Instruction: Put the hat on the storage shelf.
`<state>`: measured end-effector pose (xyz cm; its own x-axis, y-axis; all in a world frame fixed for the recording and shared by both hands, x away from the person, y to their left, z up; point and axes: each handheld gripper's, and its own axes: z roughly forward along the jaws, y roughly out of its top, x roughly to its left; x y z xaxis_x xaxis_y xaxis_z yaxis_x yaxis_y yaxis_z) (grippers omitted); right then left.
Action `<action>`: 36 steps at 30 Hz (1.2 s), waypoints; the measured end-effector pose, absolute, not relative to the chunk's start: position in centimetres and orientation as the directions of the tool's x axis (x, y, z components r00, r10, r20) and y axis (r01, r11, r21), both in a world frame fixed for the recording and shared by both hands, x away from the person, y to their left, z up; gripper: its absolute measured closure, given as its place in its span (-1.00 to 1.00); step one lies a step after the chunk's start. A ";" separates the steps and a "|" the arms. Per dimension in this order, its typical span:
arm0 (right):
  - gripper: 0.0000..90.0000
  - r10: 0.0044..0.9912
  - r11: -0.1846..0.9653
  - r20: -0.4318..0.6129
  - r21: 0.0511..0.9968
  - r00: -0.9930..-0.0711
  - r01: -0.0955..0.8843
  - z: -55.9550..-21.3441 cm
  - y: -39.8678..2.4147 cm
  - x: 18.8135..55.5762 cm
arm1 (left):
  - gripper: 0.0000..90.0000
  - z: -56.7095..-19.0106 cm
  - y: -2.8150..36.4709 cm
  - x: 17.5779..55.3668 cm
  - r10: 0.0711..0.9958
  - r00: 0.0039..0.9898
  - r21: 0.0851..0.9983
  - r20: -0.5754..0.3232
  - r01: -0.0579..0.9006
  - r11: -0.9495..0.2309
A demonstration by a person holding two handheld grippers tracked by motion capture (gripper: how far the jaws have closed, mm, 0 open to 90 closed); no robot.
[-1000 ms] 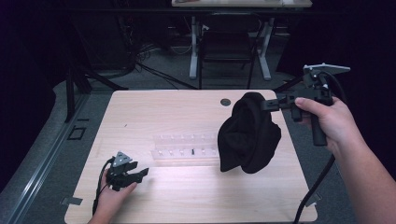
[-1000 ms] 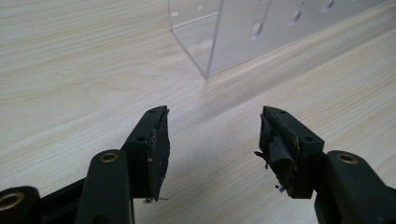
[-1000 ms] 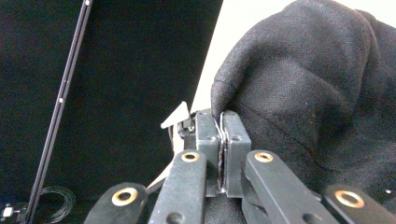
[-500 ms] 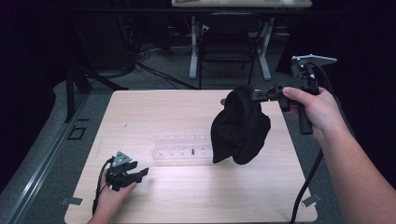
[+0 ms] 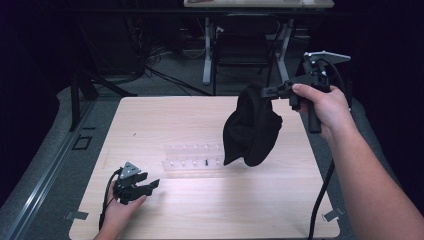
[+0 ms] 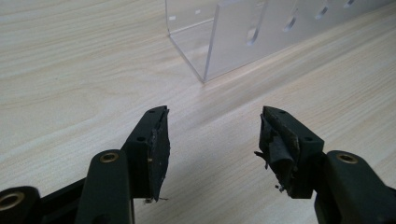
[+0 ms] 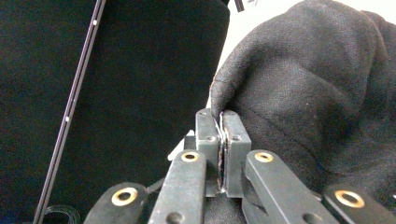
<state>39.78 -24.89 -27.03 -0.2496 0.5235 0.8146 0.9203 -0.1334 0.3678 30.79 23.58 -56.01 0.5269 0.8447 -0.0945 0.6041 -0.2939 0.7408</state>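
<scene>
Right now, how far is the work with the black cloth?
Done: the right gripper is shut on an edge of the black fabric cloth, lifted above the light wooden table. In hand: the cloth hangs beside the clear plastic rack. Left: setting it down; the left gripper rests open.

1. A pale wood-grain surface carries the things.
2. A clear plastic rack lies near its middle.
3. The left gripper rests by the near left edge.

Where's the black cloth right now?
In the high view the black cloth hangs right of centre above the table, pinched at its top edge by the right gripper, its lower end just beside the clear plastic rack.
</scene>
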 end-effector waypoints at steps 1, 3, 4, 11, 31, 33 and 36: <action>0.97 0.524 -0.131 0.814 0.367 -0.250 0.921 -27.0 -24.8 39.9 | -0.04 -56.0 23.6 30.8 0.844 0.528 0.741 -0.095 0.604 -0.295; 0.97 0.524 -0.140 0.815 0.368 -0.246 0.919 -27.0 -24.5 40.3 | -0.04 -56.0 23.6 30.8 0.843 0.529 0.741 -0.094 0.603 -0.296; 0.97 0.523 -0.142 0.816 0.368 -0.247 0.919 -27.1 -24.3 40.5 | -0.04 -56.0 23.6 30.8 0.843 0.529 0.742 -0.094 0.602 -0.295; 0.96 0.511 -0.132 0.822 0.366 -0.253 0.921 -27.6 -22.9 41.4 | -0.04 -56.0 23.6 30.8 0.844 0.528 0.741 -0.095 0.603 -0.294; 0.97 0.523 -0.105 0.816 0.347 -0.245 0.932 -29.3 -19.5 42.8 | -0.04 -56.0 23.6 30.8 0.842 0.531 0.744 -0.095 0.600 -0.294; 0.97 0.524 -0.101 0.816 0.344 -0.244 0.933 -29.5 -19.5 42.9 | -0.04 -55.9 23.6 30.8 0.842 0.531 0.743 -0.095 0.601 -0.294; 0.97 0.527 -0.103 0.814 0.344 -0.242 0.933 -29.7 -19.4 43.0 | -0.05 -56.0 23.6 30.8 0.843 0.530 0.744 -0.096 0.601 -0.294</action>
